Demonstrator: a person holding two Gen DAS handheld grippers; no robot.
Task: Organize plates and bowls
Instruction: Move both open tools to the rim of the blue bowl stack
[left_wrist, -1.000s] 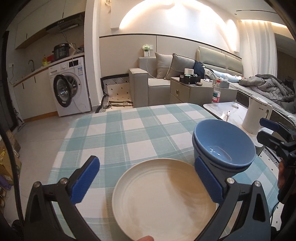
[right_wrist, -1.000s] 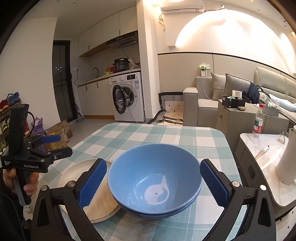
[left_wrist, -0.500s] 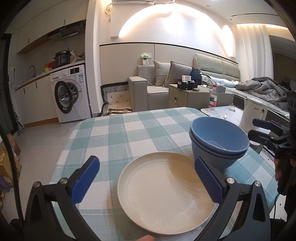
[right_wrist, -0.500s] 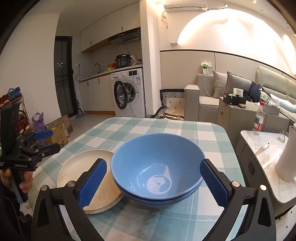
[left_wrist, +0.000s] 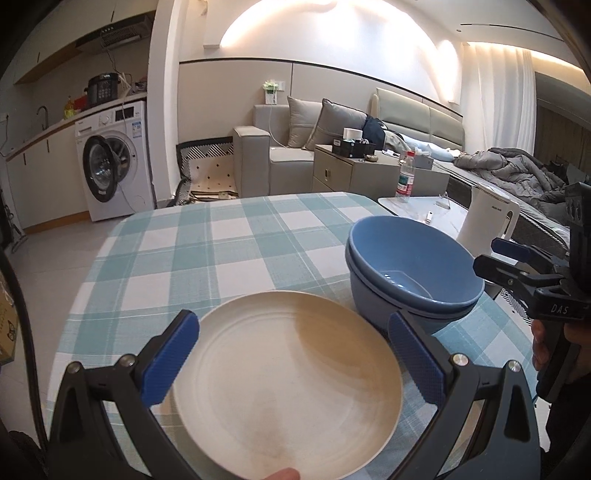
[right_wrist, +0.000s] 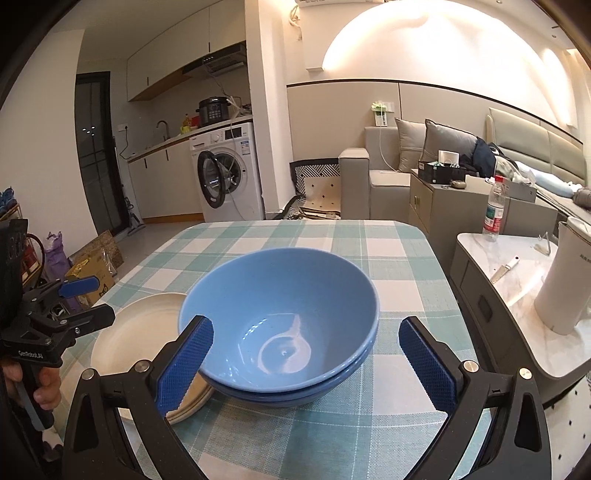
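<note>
Both pairs of blue fingers stand wide apart and hold nothing. On the left gripper (left_wrist: 293, 354) the pads (left_wrist: 170, 356) straddle the plate without touching its rim; on the right gripper (right_wrist: 301, 358) the pads (right_wrist: 184, 363) flank the bowls, and whether the left pad grazes the bowl wall cannot be told.

Behind everything sits a grey sofa (left_wrist: 291, 147) with cushions, and a white washer (right_wrist: 227, 173) stands against the kitchen wall, its door ajar. The table (left_wrist: 221, 236), under a teal-and-white check cloth, carries the tableware near its front edge. A marble side table (right_wrist: 517, 273) beside it bears a white kettle (right_wrist: 563, 280) and a water bottle (right_wrist: 493, 212).

Two blue bowls (right_wrist: 280, 321) are nested one inside the other, upright, on the cloth. Just to their left lies a cream plate (left_wrist: 288, 380); in the right wrist view a second rim shows under it, so it is a stack (right_wrist: 136, 332) of plates. The bowls' edge overlaps the plate's rim in that view; contact is unclear.
</note>
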